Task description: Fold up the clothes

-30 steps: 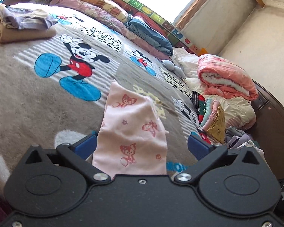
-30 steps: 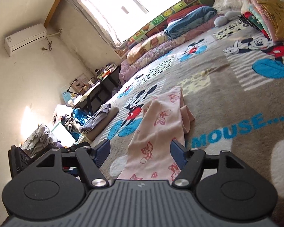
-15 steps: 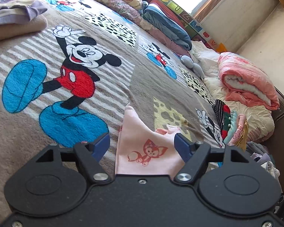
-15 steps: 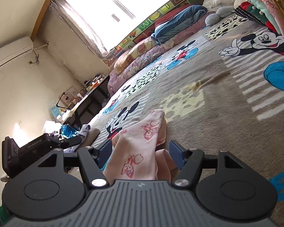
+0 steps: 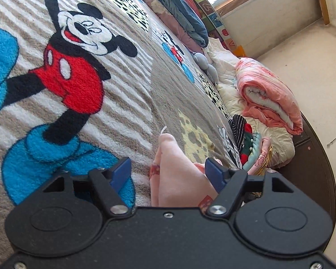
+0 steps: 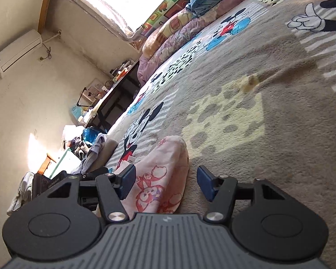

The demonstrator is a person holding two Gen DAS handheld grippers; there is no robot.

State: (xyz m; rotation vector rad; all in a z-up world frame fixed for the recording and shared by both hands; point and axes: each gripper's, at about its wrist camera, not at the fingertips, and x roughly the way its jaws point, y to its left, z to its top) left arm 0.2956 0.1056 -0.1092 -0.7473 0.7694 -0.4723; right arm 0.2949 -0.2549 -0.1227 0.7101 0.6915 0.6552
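Now, keep both grips low and even. Your left gripper (image 5: 166, 172) has its jaws closing around one end of the pink printed garment (image 5: 179, 179), which lies bunched on the cartoon blanket (image 5: 127, 94); the pads do not yet press the cloth. Your right gripper (image 6: 165, 182) is also closing, with the garment's other end (image 6: 161, 179) between its jaws, touching the left pad only. Let both pinch all layers together before you lift, or a layer will likely slip out and spoil the fold.

Pale pink garment (image 5: 177, 174) with red foxes — grey-beige blanket (image 5: 127, 94), cartoon mice.
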